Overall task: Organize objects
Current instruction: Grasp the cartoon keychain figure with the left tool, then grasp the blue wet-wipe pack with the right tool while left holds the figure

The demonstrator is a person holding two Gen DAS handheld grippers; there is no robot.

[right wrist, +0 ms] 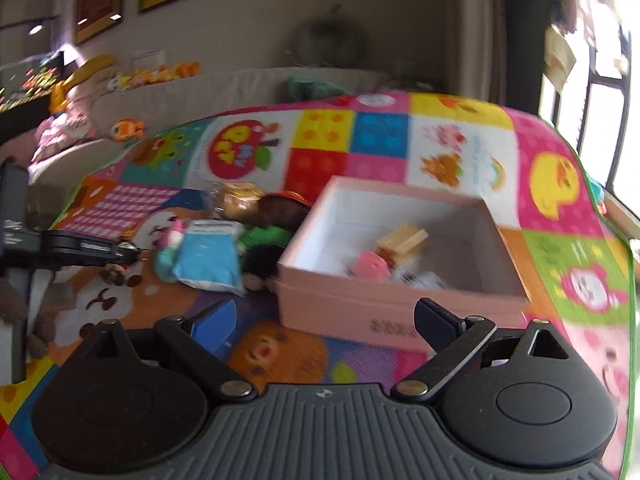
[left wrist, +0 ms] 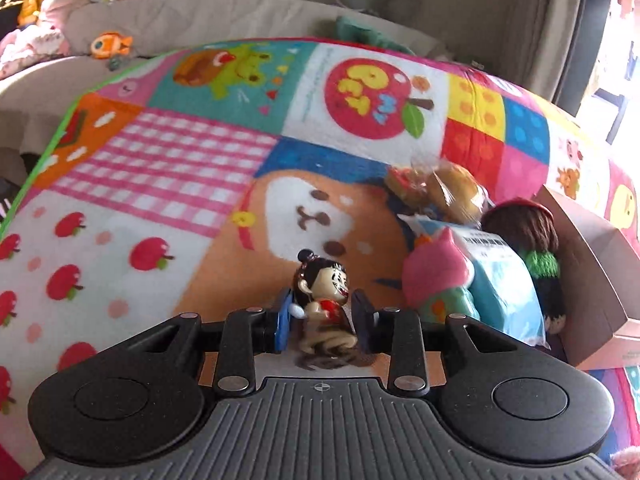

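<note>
Clearly the left gripper (left wrist: 322, 314) is clamped on a small figurine (left wrist: 320, 292), pinched across its red middle, lifted just above the play mat (left wrist: 168, 168). It looks hard, light and smooth, probably plastic, so the risk is twisting or slipping out sideways; a hold across the torso rather than the round head seems soundest. To its right lie a pink toy (left wrist: 436, 280), a blue packet (left wrist: 500, 280) and a knitted doll (left wrist: 536, 248) beside the pink box (right wrist: 400, 300). The right gripper (right wrist: 324, 320) hangs wide apart, empty, before that box.
</note>
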